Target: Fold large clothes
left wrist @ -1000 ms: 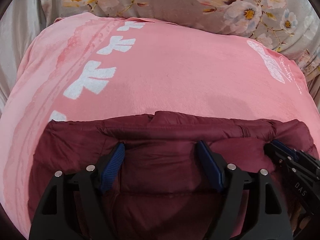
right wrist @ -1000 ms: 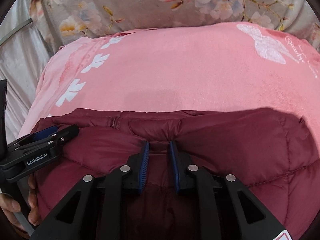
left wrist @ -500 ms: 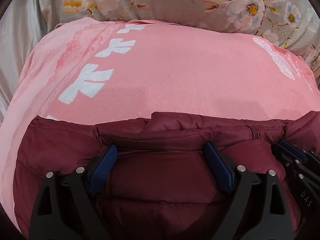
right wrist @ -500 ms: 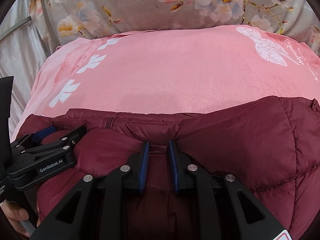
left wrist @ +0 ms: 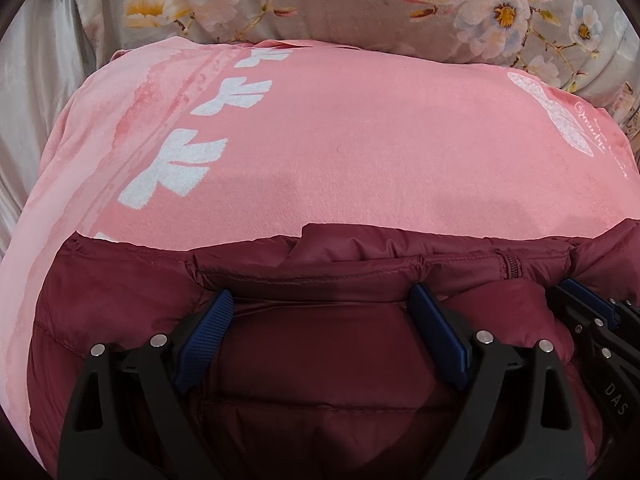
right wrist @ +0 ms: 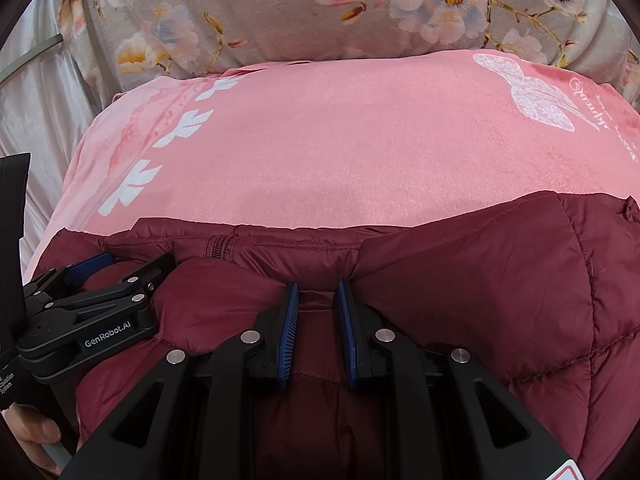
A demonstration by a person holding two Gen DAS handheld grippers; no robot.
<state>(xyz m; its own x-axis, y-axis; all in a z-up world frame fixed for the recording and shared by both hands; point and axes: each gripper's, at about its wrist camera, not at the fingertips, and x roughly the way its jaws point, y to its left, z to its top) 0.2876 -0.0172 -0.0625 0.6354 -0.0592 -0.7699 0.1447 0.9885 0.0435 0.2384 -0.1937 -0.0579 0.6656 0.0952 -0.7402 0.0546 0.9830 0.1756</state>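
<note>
A dark red puffer jacket lies on a pink blanket, its folded edge with a zipper end facing away. It also shows in the right wrist view. My left gripper is wide open, its blue pads resting on the jacket just behind the edge. My right gripper is shut on a pinch of jacket fabric near the edge. Each gripper shows in the other's view: the right one at the far right, the left one at the far left.
The pink blanket has white leaf prints and a white butterfly. Behind it lies a grey floral bedcover. Pale satin cloth hangs at the left. A hand shows at the lower left.
The left gripper has opened wider on the jacket. The jacket's edge has been pushed farther forward over the blanket, and the right side has spread out. The right gripper stays shut on the fabric.
</note>
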